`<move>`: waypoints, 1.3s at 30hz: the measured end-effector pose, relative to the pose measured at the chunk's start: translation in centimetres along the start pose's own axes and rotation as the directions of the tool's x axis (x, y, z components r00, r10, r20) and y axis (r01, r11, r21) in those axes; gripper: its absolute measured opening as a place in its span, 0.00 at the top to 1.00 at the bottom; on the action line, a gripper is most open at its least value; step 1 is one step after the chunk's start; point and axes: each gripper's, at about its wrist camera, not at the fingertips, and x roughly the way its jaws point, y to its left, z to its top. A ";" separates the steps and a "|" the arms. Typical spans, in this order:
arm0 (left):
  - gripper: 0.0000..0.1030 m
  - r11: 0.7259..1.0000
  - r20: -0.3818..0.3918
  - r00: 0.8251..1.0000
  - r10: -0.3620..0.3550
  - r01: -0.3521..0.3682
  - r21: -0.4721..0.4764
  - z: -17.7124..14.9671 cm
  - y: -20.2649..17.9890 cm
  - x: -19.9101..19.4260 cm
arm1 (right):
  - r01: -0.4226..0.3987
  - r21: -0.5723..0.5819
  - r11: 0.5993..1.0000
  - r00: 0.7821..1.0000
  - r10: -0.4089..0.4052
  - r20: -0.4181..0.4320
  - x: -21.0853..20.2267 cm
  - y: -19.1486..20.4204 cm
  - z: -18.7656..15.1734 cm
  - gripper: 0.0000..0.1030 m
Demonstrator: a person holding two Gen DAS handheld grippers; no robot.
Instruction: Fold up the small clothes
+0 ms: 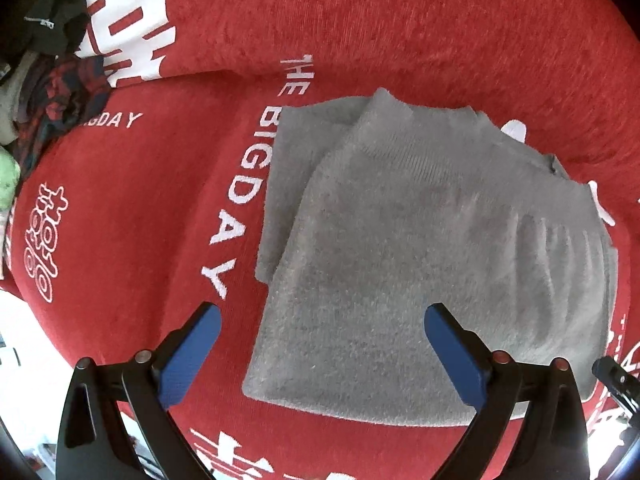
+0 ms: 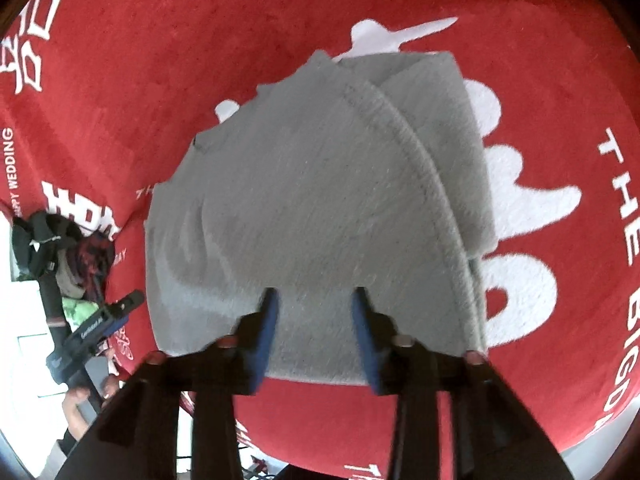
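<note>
Progress: one grey garment [image 1: 420,248] lies folded into a compact, roughly rectangular stack on the red cloth [image 1: 400,20], so this piece looks done or nearly so. Layers visible at its far end, where a curved ribbed hem overlaps a second flap; edges not perfectly squared there. Judged from the pile, more folding remains: a heap of unfolded clothes [image 1: 56,92] sits toward the far left edge of the red cloth, dark plaid, black and a bit of pale green showing.

Left gripper [image 1: 320,344]: jaws spread wide, nothing between the pads, hanging above the near left corner of the grey stack. One blue pad over bare red cloth, the other over grey. Not touching, as far as can be told.

Right gripper [image 2: 314,332]: jaws partly apart, over the near edge of the grey stack. No fabric pinched between the pads that I can see; slight blur there. The left gripper also shows at the left of the right wrist view, with a hand [image 2: 80,400] under it.

Materials: grey piece is a soft, fuzzy knit, fleece-like nap, matte, with soft ripples along one side. Red cloth is short-pile, towel-like, printed with white lettering and large white characters, and covers the whole work surface. Gripper pads blue, textured, on black frames.
</note>
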 end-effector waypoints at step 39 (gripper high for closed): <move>0.01 0.976 -0.090 0.982 -0.164 0.175 0.133 0.8 10.6 3.5 | -0.288 0.304 0.908 0.946 0.319 -0.057 15.2 12.1 -12.7 0.55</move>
